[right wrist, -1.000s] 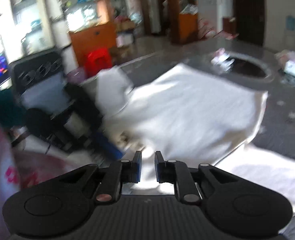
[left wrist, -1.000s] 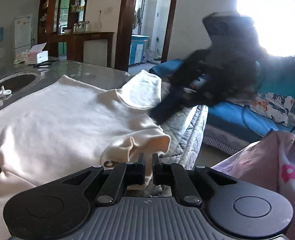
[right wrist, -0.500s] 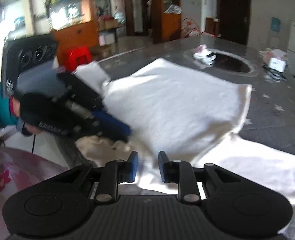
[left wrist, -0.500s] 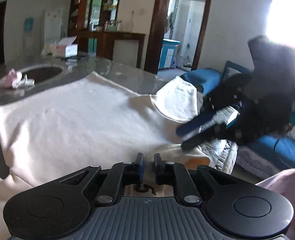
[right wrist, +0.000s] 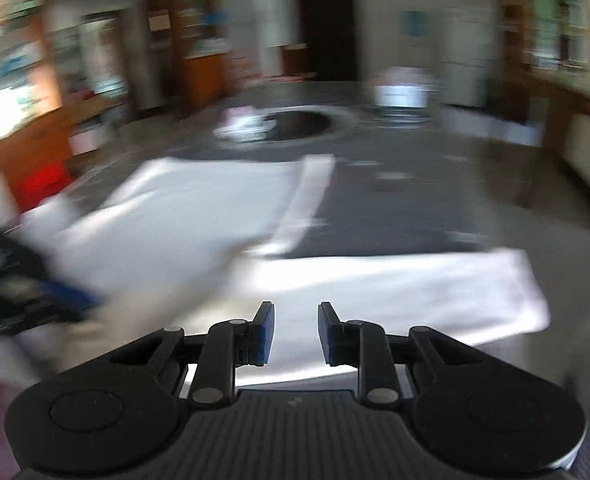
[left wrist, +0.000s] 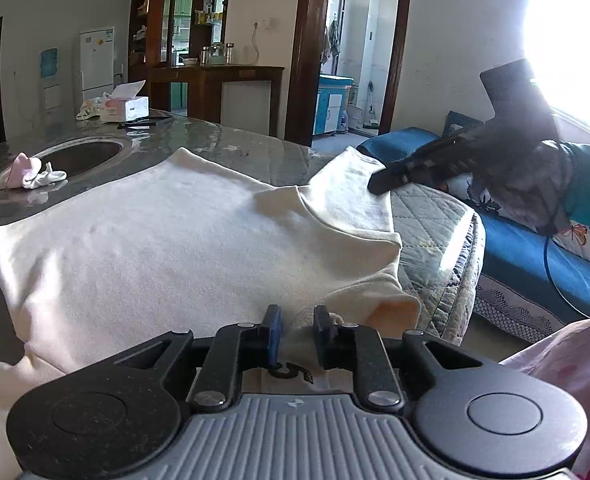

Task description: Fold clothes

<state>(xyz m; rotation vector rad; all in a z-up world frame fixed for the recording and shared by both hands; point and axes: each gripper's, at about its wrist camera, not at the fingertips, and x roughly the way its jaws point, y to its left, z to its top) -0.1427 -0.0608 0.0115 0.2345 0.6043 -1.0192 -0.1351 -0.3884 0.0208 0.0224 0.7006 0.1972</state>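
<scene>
Cream garment (left wrist: 167, 248) is lying flat across the table (left wrist: 231, 142), collar end at the near edge over a quilted pad (left wrist: 431, 216), spread out for folding. Left gripper (left wrist: 297, 334) is opening over the collar fabric, pads not pressing it. Right gripper (right wrist: 291, 334) is hovering slightly spread over a sleeve (right wrist: 395, 292), pinching nothing; that view is blurred.

A tissue box (left wrist: 125, 107) stands at the upper left on the grey bench (left wrist: 223, 146) beyond a round recess (left wrist: 81, 156), pink and white socks (left wrist: 29, 172) beside its rim, a blue sofa (left wrist: 531, 256) at right.
</scene>
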